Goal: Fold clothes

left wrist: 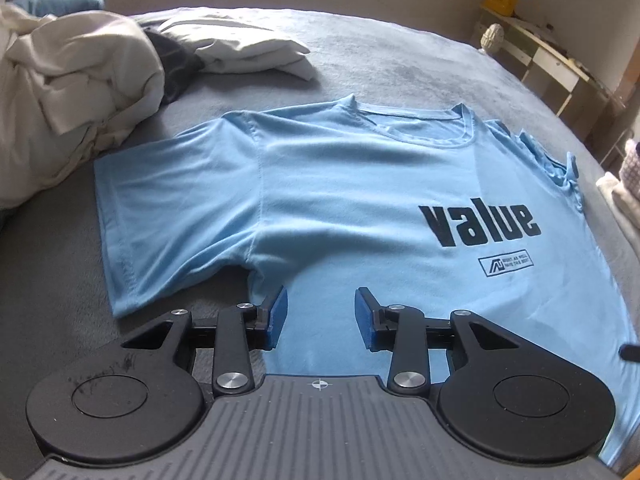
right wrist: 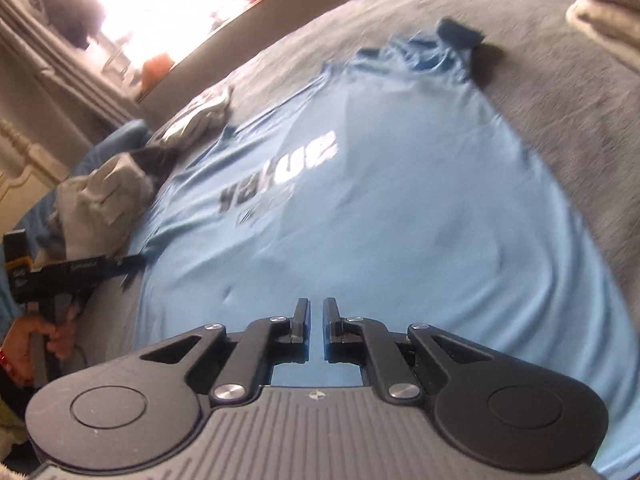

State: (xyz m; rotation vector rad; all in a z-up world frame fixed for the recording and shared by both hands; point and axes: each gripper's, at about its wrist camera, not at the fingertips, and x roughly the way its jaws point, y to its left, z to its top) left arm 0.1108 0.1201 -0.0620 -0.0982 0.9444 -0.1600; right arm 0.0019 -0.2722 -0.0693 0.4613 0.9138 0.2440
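A light blue T-shirt (left wrist: 340, 200) with a black "value" print lies face up, spread flat on the grey bed (left wrist: 400, 60). Its left sleeve is laid out flat, and its right sleeve (left wrist: 560, 160) is bunched up. My left gripper (left wrist: 320, 312) hovers open over the shirt's body just below the left armpit, with nothing between its blue pads (left wrist: 276, 320). In the right wrist view the T-shirt (right wrist: 380, 200) fills the middle, blurred. My right gripper (right wrist: 316, 312) sits over the shirt's lower part, its jaws nearly together with no cloth between them.
A heap of white clothes (left wrist: 72, 80) and a folded white piece (left wrist: 248, 48) lie at the bed's far left. A shelf unit (left wrist: 552, 56) stands beyond the right side. Pale fabric (left wrist: 620, 200) sits at the right edge. A hand (right wrist: 36, 336) holds the left gripper (right wrist: 132, 264) at the shirt's side.
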